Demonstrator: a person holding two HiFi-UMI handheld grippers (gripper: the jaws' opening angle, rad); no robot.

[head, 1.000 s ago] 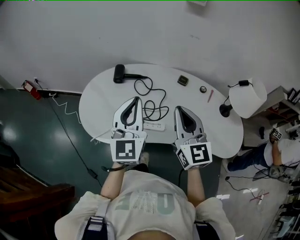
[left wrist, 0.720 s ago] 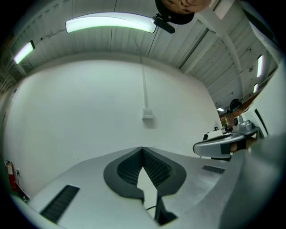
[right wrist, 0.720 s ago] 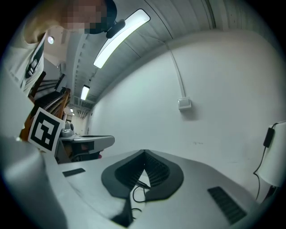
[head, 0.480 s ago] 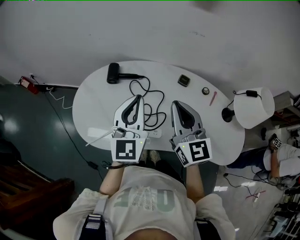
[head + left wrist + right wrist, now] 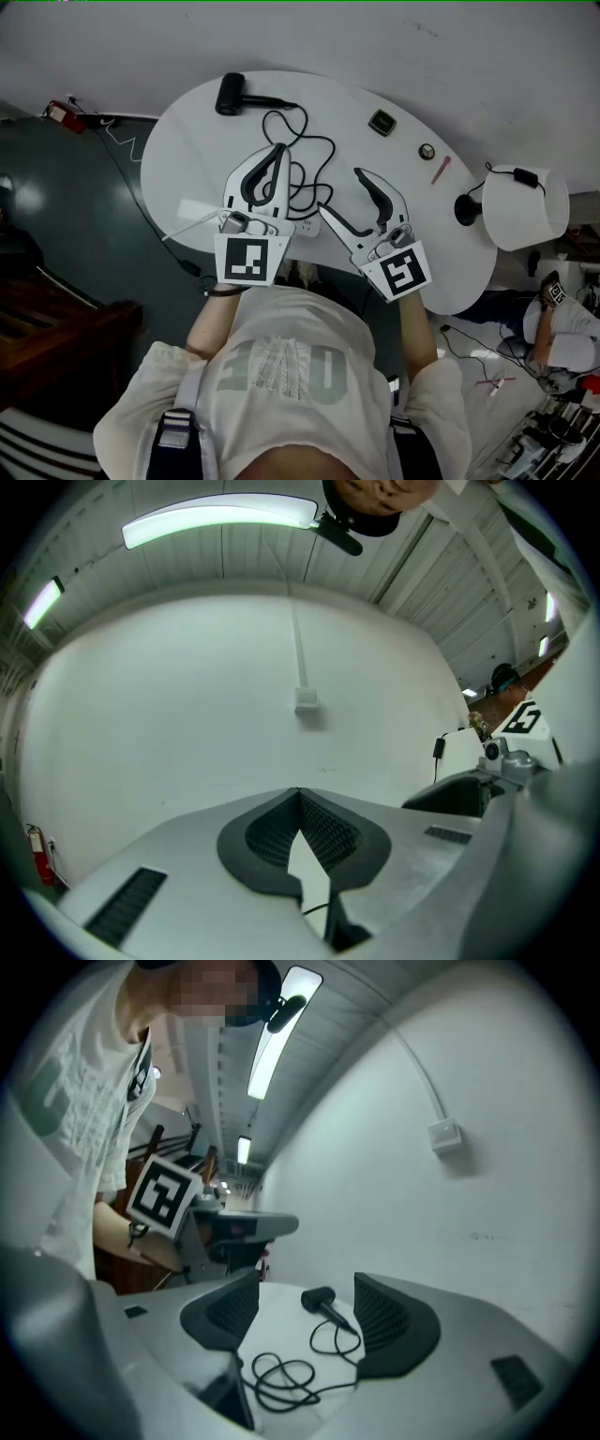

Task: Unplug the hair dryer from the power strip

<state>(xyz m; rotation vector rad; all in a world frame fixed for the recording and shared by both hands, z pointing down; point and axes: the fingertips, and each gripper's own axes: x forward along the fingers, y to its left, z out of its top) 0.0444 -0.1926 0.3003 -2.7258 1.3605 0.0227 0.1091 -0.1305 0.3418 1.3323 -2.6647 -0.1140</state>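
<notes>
The black hair dryer (image 5: 230,94) lies at the far left of the white oval table (image 5: 187,150), and its black cord (image 5: 305,169) runs in loose loops toward me. A white power strip (image 5: 307,225) shows partly between the two grippers near the table's front edge. My left gripper (image 5: 278,150) hovers over the cord's left side with its jaws shut on nothing. My right gripper (image 5: 339,190) is over the cord's right side; its jaws are opening wide, with nothing between them. In the right gripper view the hair dryer (image 5: 319,1299) and the cord (image 5: 281,1372) lie ahead of the right gripper (image 5: 307,1288).
A lamp with a white shade (image 5: 530,206) and a black base (image 5: 466,208) stands at the table's right end. A small square object (image 5: 382,122), a round one (image 5: 427,150) and a pink pen (image 5: 441,169) lie at the back right. A white cable (image 5: 183,230) leaves the table's left front.
The right gripper's jaws have gone from shut to wide open. Both grippers moved forward over the coiled cord. The left gripper stayed shut.
</notes>
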